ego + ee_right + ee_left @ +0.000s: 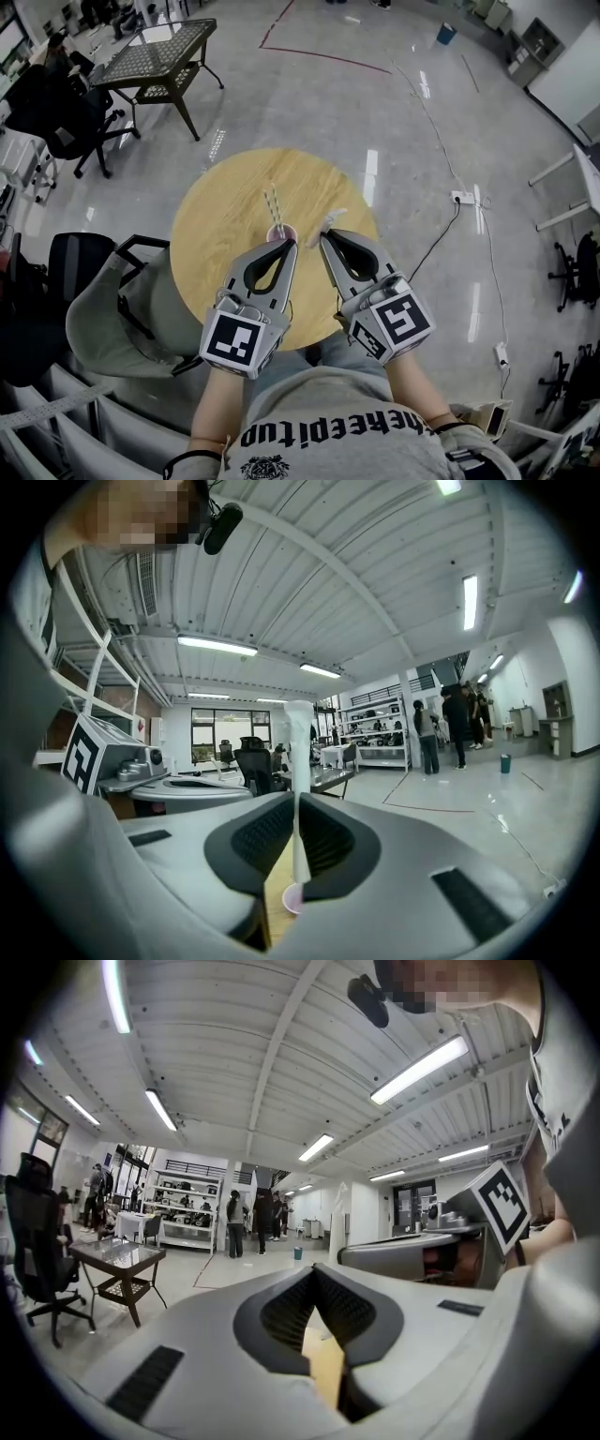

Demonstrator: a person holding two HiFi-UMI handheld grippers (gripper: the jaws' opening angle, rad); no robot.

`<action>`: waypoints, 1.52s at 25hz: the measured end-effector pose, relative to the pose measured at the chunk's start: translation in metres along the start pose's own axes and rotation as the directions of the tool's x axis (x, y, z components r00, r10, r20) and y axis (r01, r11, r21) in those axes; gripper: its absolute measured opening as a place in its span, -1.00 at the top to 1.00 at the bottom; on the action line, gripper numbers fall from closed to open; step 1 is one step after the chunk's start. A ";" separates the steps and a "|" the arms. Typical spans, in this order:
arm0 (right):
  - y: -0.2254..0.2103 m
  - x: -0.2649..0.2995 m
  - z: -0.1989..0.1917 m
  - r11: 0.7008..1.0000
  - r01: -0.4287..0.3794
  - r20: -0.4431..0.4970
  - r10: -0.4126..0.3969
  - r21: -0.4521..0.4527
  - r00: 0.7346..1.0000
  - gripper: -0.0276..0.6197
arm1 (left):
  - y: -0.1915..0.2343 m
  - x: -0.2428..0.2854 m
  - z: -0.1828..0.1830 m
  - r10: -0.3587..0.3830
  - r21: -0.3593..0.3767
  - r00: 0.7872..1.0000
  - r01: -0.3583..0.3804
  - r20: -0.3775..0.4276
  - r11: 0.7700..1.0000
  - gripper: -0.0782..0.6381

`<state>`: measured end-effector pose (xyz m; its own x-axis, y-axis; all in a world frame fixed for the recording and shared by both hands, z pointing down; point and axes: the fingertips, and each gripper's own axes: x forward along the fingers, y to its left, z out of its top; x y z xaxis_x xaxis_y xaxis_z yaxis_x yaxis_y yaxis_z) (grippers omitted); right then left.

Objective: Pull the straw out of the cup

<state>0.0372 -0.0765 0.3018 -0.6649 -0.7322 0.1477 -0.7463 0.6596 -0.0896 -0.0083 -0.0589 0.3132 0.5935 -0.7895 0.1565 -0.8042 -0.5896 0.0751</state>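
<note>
A small pink cup [281, 231] stands on the round wooden table [220, 211], and two striped straws [274, 202] rise from it. My right gripper [325, 237] is shut on a white straw [334, 219] just right of the cup. In the right gripper view that white straw [300, 789] stands upright between the pads, clear above the pink cup [292, 900]. My left gripper [288, 246] hovers just in front of the cup with its tips together and nothing visible between them. The left gripper view shows its tips [314, 1273] meeting, with the right gripper [422, 1246] alongside.
A grey chair [122, 314] stands at the table's left. A glass-topped side table [159, 56] and black office chairs [61, 117] stand farther off. A cable with a power strip [462, 198] lies on the floor to the right. People stand far back in the room [455, 726].
</note>
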 end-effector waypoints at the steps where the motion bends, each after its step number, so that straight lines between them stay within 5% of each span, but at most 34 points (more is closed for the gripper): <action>1: -0.001 -0.002 0.002 1.000 -0.005 0.005 0.005 -0.002 1.000 0.81 | -0.002 0.001 0.001 0.005 0.002 1.000 -0.005 0.002 1.000 0.72; 38: -0.054 -0.049 0.021 0.996 -0.088 0.073 0.089 -0.022 0.993 0.81 | -0.048 0.044 0.025 0.086 0.064 0.993 -0.091 0.081 0.994 0.72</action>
<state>0.1094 -0.0804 0.2783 -0.7292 -0.6811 0.0666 -0.6843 0.7248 -0.0801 0.0574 -0.0692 0.2916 0.5228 -0.8484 0.0824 -0.8512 -0.5248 -0.0023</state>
